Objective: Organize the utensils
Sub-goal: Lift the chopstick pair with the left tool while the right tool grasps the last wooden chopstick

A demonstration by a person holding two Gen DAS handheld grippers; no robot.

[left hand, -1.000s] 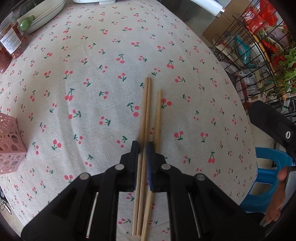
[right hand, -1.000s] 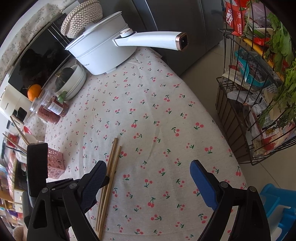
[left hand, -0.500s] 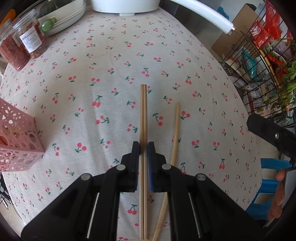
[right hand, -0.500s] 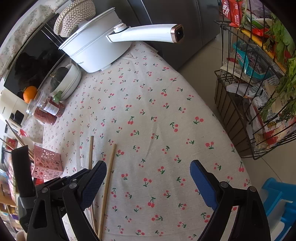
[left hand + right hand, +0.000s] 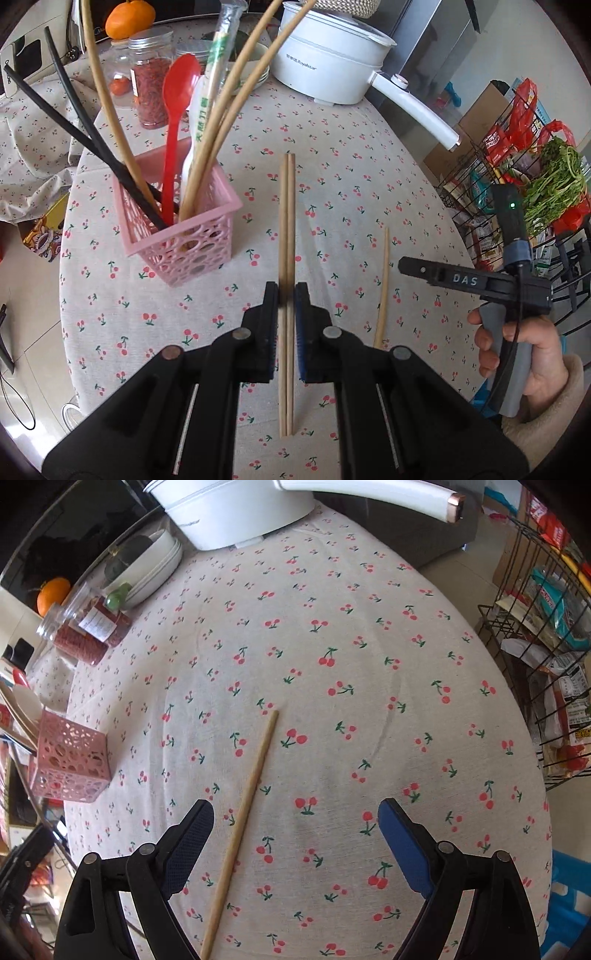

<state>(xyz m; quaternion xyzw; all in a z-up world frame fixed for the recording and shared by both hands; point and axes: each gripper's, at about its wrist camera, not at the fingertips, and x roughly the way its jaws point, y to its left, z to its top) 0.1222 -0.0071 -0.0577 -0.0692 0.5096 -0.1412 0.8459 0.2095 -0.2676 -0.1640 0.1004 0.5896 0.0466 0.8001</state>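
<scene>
- The table under its cherry-print cloth fills most of my right wrist view; the cloth's rounded edge drops off along the right of the frame toward a wire rack, and the wide middle stretch is bare cloth.
- A white electric pot sits at the top centre of my left wrist view, its long handle reaching toward the right edge of the frame.
- The pink perforated holder stands left of centre in that view, upright, already stuffed with black and wooden chopsticks, a wrapped pair and a red spoon; they fan up and outward into the upper left.
- Behind the holder are a jar of red bits and an orange, near the top left.
- My left gripper is clamped on a pair of wooden chopsticks, side by side, long axis running straight up the frame, tips pointing toward the pot; they appear lifted off the cloth, though I can't be sure.
- My right gripper is spread wide, holding nothing, low over the cloth.
- A single chopstick lies flat on the cloth just inside the right gripper's left finger, slanting from the lower left up toward the frame's centre.
</scene>
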